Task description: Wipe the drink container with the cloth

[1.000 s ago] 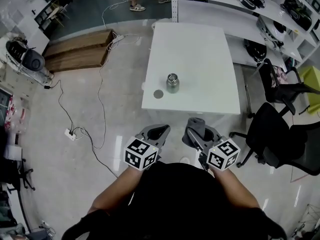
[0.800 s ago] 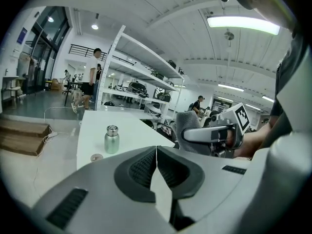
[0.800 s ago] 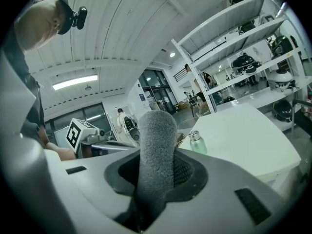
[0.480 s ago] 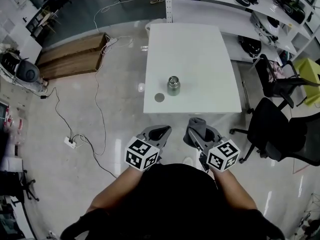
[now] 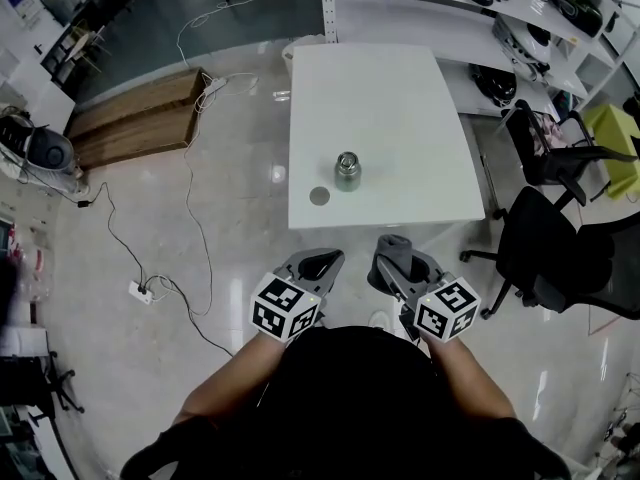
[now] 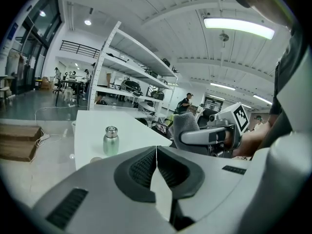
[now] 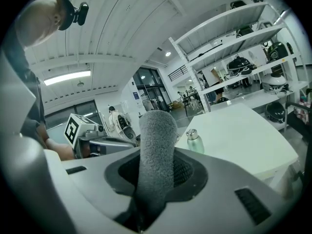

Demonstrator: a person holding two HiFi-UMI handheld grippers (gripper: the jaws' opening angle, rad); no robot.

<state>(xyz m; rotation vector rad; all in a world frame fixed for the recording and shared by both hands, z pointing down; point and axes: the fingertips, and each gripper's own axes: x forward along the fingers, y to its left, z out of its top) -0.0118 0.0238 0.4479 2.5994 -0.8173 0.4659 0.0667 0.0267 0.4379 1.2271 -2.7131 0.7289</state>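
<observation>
1. Drink container: metal bottle, upright, cap on. It stands on the white counter toward the near edge, with a small round disc just beside it. It is well apart from both claws.
2. Left claw: clenched on nothing, jaws meeting along one seam. It is held short of the counter's near edge, over the floor.
3. Right claw: grasping the grey cloth, a thick fold that stands up between the jaws and projects past their tips. It is level with the left claw and also short of the counter.
4. Step in hand, as judged: approach. No wiping has begun and the cloth has not reached the bottle.
5. Advice, left side: spread the jaws before arrival, then take the bottle low on its body so it cannot slide or tip under the rubbing.
6. Advice, right side: lead with the projecting fold rather than the hard jaw tips, and keep the grip firm so the cloth does not pull free.
7. Hazard: a tall, narrow bottle near the counter edge is likely to topple if pushed while unsteadied. The disc may also be swept off.
</observation>
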